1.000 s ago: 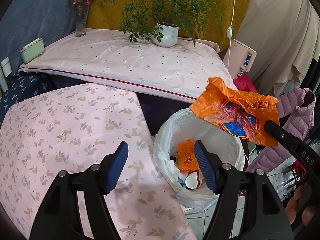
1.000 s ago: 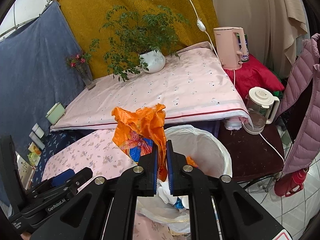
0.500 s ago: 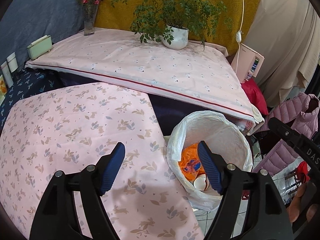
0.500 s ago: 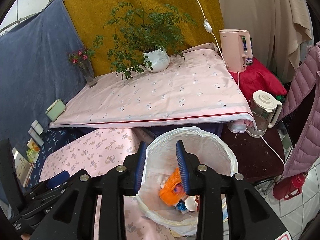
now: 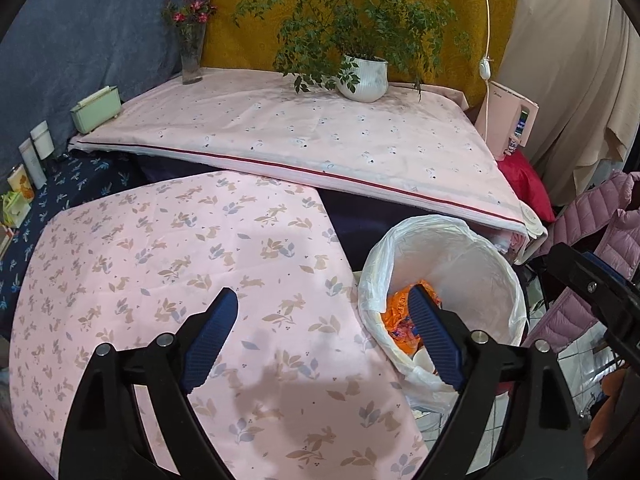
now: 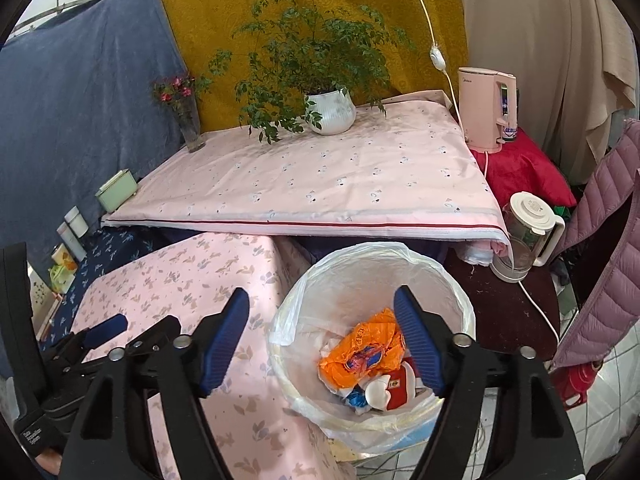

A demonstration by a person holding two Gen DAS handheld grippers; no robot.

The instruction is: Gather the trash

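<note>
Only the pink kettle (image 6: 486, 110), at two o'clock in the right wrist view, carries a small brand mark near its top that looks like "Midea", while print on the orange wrapper (image 6: 362, 354) in the bin stays unreadable.

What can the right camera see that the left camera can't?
Only the right wrist view shows the clear jug kettle on the dark stand, and the red and white scraps under the orange wrapper in the bin. Only the left wrist view shows the open left gripper from behind, over the pink tablecloth. Both show the white-lined trash bin, the orange wrapper, the potted plant, the flower vase and the pink kettle.
</note>
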